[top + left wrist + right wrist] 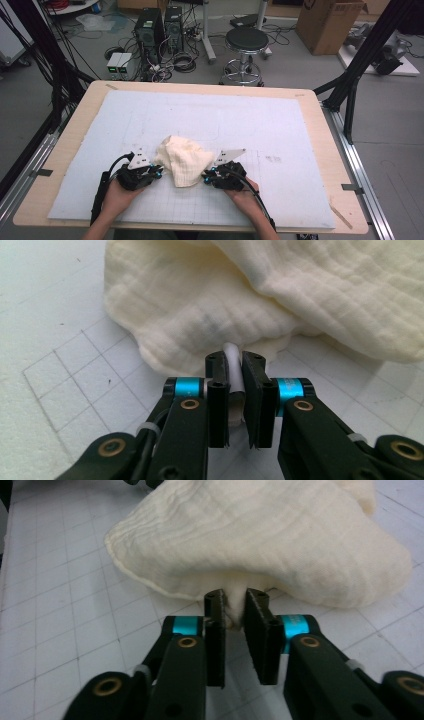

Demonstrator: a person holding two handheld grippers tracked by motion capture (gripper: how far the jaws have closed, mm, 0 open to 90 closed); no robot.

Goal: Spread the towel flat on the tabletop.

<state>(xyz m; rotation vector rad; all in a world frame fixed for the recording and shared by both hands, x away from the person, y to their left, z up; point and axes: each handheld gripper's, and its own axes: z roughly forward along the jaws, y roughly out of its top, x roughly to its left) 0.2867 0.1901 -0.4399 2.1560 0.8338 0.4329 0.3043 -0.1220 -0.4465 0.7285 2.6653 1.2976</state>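
A crumpled cream muslin cloth (182, 159) lies on the white gridded mat (250, 120), between my two grippers. My left gripper (159, 171) sits at its left edge; in the left gripper view its jaws pinch a fold of the cloth (200, 305) at the left gripper (234, 365) tips. My right gripper (206, 176) sits at the cloth's right edge. In the right gripper view the cloth (260, 540) bulges above the right gripper (235, 602), whose jaws are closed on a bunched bit of its hem.
The mat covers a wooden table (75, 130). Beyond the far edge stand a black stool (246, 45), computer towers (150, 30) with cables and a cardboard box (327, 22). Black frame legs (357, 65) rise at both sides.
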